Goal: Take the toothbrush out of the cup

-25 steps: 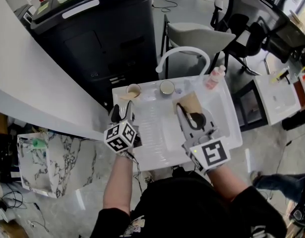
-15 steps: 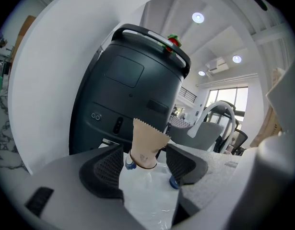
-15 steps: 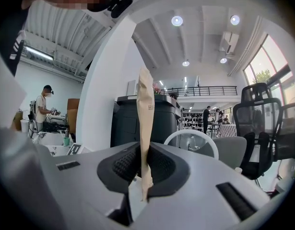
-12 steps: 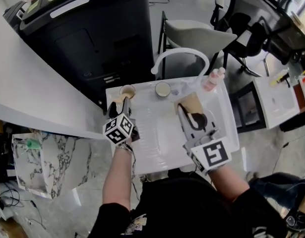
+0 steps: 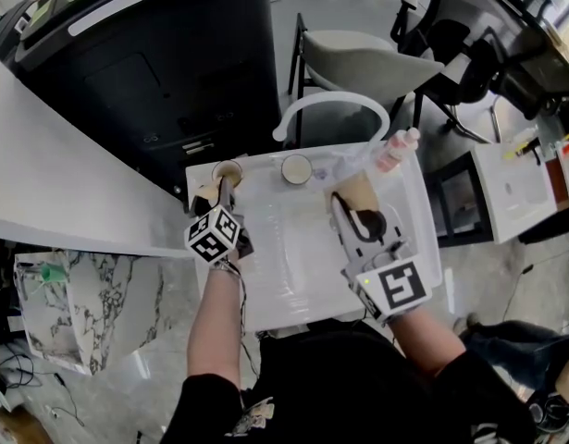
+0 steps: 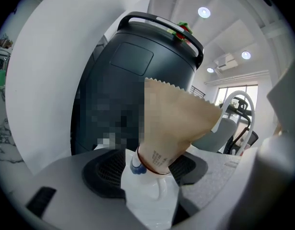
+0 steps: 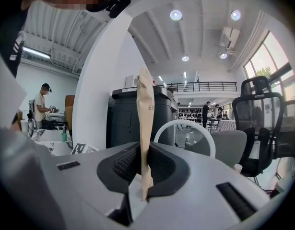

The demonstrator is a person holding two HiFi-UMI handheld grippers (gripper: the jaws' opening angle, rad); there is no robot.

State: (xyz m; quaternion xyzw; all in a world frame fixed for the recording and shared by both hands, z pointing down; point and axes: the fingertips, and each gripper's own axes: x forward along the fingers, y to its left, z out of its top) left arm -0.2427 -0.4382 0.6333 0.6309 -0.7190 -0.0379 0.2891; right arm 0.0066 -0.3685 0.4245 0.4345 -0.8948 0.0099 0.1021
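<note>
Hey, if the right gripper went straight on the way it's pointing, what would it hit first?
Probably the white curved faucet, just ahead of the right gripper and beyond the paper packet its fingers pinch. Depth is hard to judge.

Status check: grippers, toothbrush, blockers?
Left gripper shut on brown paper pouch. Right gripper shut on flat brown packet. Toothbrush not identifiable. Cup just beyond left jaws.

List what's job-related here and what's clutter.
Job: tan round cup; left gripper, shut on a brown paper pouch; right gripper, shut on a flat brown paper sleeve.
Lying about: white round cup; pink bottle; white curved tap.
</note>
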